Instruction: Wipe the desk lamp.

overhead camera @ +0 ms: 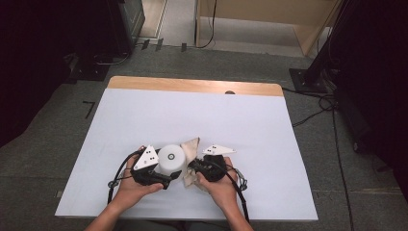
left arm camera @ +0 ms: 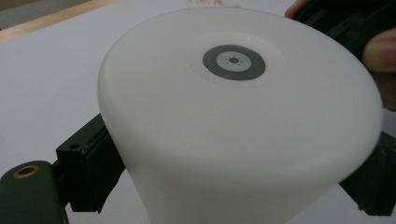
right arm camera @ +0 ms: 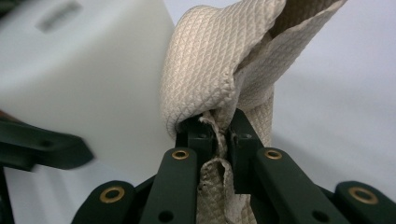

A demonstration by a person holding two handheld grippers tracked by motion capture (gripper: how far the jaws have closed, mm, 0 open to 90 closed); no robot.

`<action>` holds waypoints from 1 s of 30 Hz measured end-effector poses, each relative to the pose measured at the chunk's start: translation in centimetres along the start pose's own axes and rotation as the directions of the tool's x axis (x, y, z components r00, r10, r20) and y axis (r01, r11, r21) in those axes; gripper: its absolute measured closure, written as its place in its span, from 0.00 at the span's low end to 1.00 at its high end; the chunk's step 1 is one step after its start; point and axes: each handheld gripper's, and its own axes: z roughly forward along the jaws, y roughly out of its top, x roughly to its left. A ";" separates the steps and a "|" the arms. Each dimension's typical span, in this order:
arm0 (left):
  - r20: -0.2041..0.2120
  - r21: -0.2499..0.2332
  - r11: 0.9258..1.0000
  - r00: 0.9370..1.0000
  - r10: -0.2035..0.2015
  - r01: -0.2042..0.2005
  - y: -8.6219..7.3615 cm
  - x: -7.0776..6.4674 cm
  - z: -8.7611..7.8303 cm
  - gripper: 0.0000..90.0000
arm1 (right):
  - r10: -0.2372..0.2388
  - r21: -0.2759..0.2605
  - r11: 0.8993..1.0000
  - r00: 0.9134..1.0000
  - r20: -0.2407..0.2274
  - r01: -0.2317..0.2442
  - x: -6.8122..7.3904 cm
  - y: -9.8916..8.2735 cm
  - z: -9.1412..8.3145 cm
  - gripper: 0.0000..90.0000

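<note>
A white round container [overhead camera: 171,160] stands upside down on the white table, a small dark ring at the middle of its flat top [left arm camera: 234,61]. My left gripper [overhead camera: 166,179] is shut on the container [left arm camera: 224,140], one jaw on each side of its wall. A beige textured cloth [overhead camera: 191,153] lies bunched just right of the container. My right gripper [overhead camera: 195,168] is shut on the cloth [right arm camera: 210,70], which folds over the jaw tips and presses against the container's side [right arm camera: 84,84].
The table [overhead camera: 144,115] has a wooden strip [overhead camera: 192,85] along its far edge with a small dark hole in it. Grey floor, cables and dark stands surround the table. A person's hands hold both grippers near the front edge.
</note>
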 end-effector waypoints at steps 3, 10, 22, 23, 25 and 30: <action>-0.001 0.001 1.000 1.000 -0.002 0.002 0.0 0.0 0.0 0.09 | 0.003 0.054 0.999 1.000 0.022 -0.004 -0.3 -0.6 1.0 0.92; -0.002 -0.008 1.000 1.000 -0.006 0.006 -0.1 0.0 -0.1 0.09 | 0.002 0.071 0.997 1.000 0.026 -0.004 -0.4 -0.7 1.2 0.92; -0.152 -0.018 1.000 0.988 -0.026 0.024 0.8 -1.7 -1.0 0.03 | 0.044 0.009 0.999 0.999 0.031 -0.044 -1.4 -0.3 -0.2 0.92; -0.182 -0.016 1.000 0.983 -0.029 0.027 0.8 -2.1 -1.0 0.02 | 0.042 0.003 0.999 0.999 0.033 -0.042 -1.4 -0.2 -0.3 0.92; -0.220 -0.017 0.999 0.974 -0.044 0.041 0.8 -2.8 -0.8 0.01 | 0.045 -0.002 0.999 0.998 0.036 -0.045 -1.4 -0.2 -0.4 0.92; -0.281 -0.012 0.995 0.955 -0.098 0.098 0.7 -3.9 -0.1 0.03 | 0.040 0.000 0.999 0.999 0.038 -0.040 -1.3 -0.2 -0.3 0.92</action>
